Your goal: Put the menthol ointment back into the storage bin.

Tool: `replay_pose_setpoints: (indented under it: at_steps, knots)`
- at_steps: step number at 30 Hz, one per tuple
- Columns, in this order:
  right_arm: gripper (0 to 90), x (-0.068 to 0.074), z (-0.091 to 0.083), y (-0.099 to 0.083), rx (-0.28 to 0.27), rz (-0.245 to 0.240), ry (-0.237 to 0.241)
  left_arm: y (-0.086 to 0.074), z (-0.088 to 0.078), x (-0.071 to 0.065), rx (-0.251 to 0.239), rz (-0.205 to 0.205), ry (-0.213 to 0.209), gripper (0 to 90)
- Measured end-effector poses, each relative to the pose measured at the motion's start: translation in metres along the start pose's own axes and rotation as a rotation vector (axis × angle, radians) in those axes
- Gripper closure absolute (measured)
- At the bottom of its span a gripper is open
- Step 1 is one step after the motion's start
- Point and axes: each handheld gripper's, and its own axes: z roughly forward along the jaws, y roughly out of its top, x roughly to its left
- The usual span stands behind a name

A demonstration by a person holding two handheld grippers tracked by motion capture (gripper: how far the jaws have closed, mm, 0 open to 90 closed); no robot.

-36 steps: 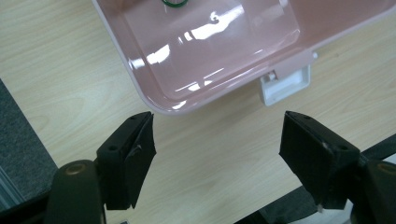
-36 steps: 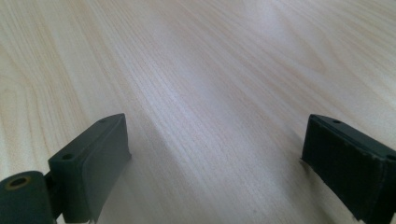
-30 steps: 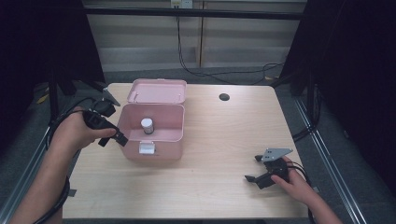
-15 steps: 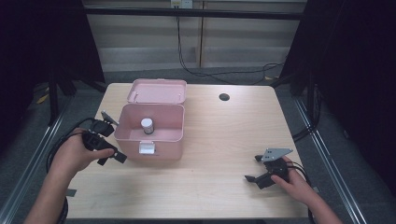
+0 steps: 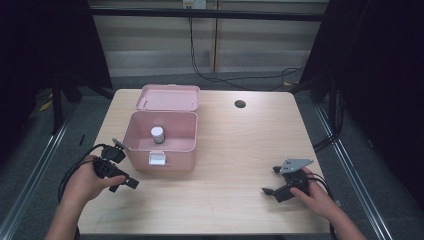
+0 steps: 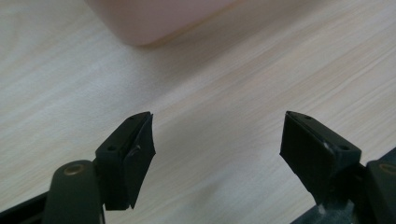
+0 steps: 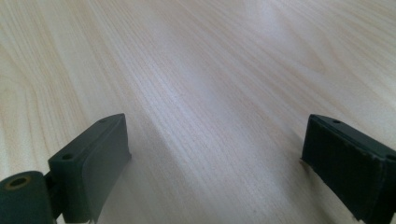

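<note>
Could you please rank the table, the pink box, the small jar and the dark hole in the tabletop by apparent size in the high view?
1. table
2. pink box
3. small jar and dark hole: they look too alike to rank.

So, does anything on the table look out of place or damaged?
Nothing stands out. The pink box sits upright with its lid open, a small white bottle upright inside. The left gripper and right gripper are open and empty.
</note>
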Motion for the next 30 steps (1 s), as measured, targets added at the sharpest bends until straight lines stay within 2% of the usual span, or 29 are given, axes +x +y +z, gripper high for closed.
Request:
replay_pose_setpoints:
  at_steps: [2,6,11,14,19,23,26,30]
  knots:
    - [6.7,0.000,0.000,0.000,0.000,0.000,0.000,-0.003,0.008,0.001,0.000,-0.002,0.007,25.6]
    - [6.7,0.000,0.000,0.000,0.000,-0.001,0.000,-0.010,0.025,0.003,-0.009,-0.009,-0.012,25.6]
    - [6.7,0.000,0.000,0.000,0.000,0.000,0.000,-0.013,0.034,0.002,-0.001,-0.009,-0.016,25.7]
    - [6.7,0.000,0.000,0.000,0.000,0.000,0.000,-0.014,0.039,0.001,0.004,-0.005,-0.001,25.7]
    - [6.7,0.000,0.000,0.000,0.000,0.000,0.000,-0.016,0.043,0.000,-0.010,0.017,0.033,25.6]
    - [6.8,0.000,0.000,0.000,0.000,0.000,0.000,-0.020,0.048,0.000,-0.032,0.037,0.031,24.2]
    - [6.8,0.000,0.000,0.000,-0.001,0.000,-0.002,-0.023,0.054,-0.002,-0.049,0.049,0.052,23.5]
    - [6.8,0.000,0.000,0.000,-0.002,0.000,-0.002,-0.022,0.057,-0.004,-0.077,0.097,0.087,22.2]
